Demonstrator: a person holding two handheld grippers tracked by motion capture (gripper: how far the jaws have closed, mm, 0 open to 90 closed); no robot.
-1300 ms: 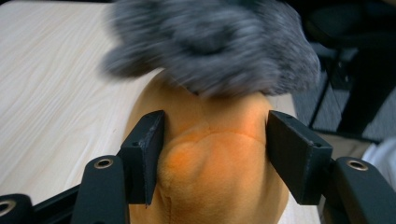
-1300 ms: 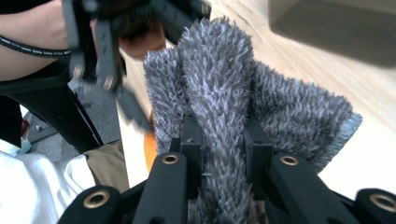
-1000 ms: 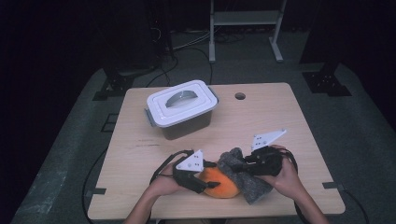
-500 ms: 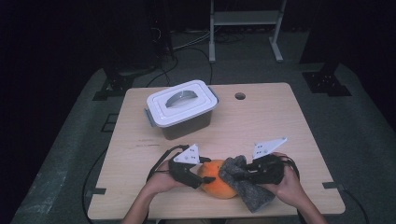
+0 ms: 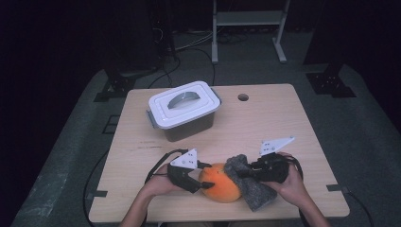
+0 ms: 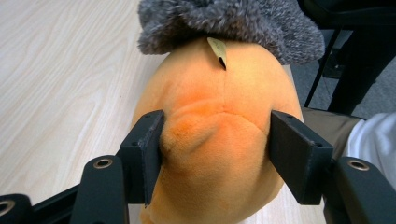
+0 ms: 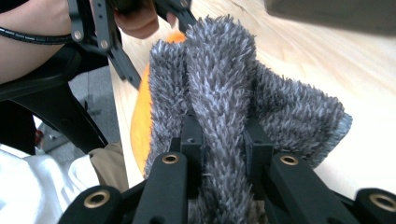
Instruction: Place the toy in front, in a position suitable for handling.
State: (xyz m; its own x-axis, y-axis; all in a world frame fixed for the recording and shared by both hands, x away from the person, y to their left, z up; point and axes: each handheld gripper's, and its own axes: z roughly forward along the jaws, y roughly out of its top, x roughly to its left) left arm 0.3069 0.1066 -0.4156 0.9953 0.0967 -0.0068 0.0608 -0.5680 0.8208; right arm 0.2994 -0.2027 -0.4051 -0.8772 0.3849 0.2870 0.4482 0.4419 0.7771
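An orange plush toy (image 5: 220, 188) lies near the table's front edge. My left gripper (image 5: 201, 182) is shut on its left end. In the left gripper view the two pads dent the orange plush toy (image 6: 219, 140) on both sides of my left gripper (image 6: 217, 135), and they have just closed a little tighter. A grey fuzzy cloth (image 5: 255, 194) drapes over the toy's right side. My right gripper (image 5: 241, 172) is shut on a fold of it. In the right gripper view the grey cloth (image 7: 219, 84) bunches up between the jaws of my right gripper (image 7: 223, 135), with orange showing behind it.
A clear box with a white handled lid (image 5: 184, 106) stands at the back left of the wooden table (image 5: 283, 127). A round hole (image 5: 243, 97) lies near the far edge. A metal rack (image 5: 246, 19) and cables sit on the floor beyond.
The right gripper has shifted the grey cloth slightly over the toy's right side. The left gripper has kept its hold in almost the same place.
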